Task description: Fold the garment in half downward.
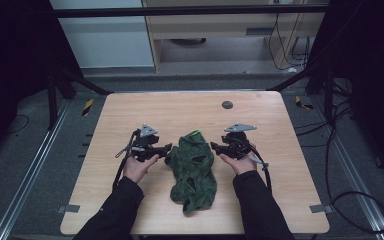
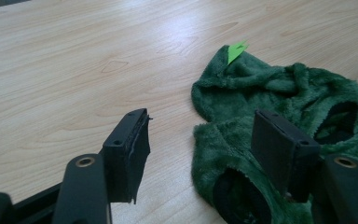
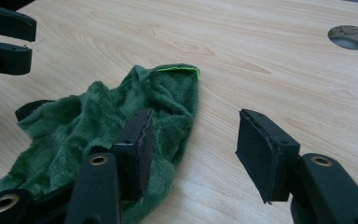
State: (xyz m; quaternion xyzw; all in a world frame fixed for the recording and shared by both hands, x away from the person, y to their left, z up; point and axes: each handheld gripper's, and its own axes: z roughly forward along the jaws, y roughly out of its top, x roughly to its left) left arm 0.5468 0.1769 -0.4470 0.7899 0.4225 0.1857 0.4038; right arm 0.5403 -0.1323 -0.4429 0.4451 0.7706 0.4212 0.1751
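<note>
A crumpled green fleece garment [image 1: 194, 170] is seen lying mid-table [image 1: 130, 107], toward the near edge. It is flanked by the left gripper [image 1: 166, 150] and right gripper [image 1: 214, 147], both held with jaws spread, empty, just beside the fabric.

- light wooden square table top with rounded corners [image 1: 130, 115], grain running across it
- round dark cable hole with a grey rim [image 1: 227, 105] near the table's far edge
- grey carpeted floor [image 1: 25, 150] all around
- black cables [image 1: 350, 200] looped on the floor, right side
- yellow-and-black striped tape strips [image 1: 88, 106] by the far corners
</note>
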